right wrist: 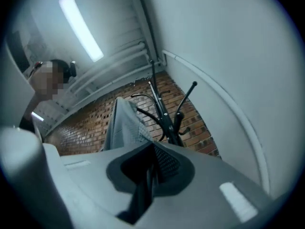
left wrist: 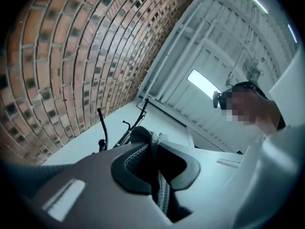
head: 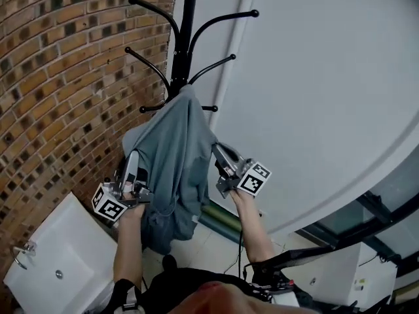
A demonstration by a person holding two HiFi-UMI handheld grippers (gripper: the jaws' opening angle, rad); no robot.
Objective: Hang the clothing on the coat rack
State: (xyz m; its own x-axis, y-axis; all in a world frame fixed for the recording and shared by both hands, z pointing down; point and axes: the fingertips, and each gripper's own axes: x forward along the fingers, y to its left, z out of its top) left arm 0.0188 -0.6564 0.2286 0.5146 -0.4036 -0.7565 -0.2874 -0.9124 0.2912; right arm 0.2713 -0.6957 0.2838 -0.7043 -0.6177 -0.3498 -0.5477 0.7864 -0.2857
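A curved brick wall (head: 59, 77) and a plain white wall (head: 314, 77) meet behind the black coat rack (head: 185, 38). The grey garment (head: 177, 156) is stretched up against the rack, its top bunched at the pole, level with the lowest hooks; whether it is caught on a hook cannot be told. A white cabinet (head: 52, 254) sits below by the brick wall. The left gripper (head: 134, 157) is pressed together on the garment's left edge, pinching a twist of cloth. The right gripper (head: 219, 150) is clamped on the garment's right edge.
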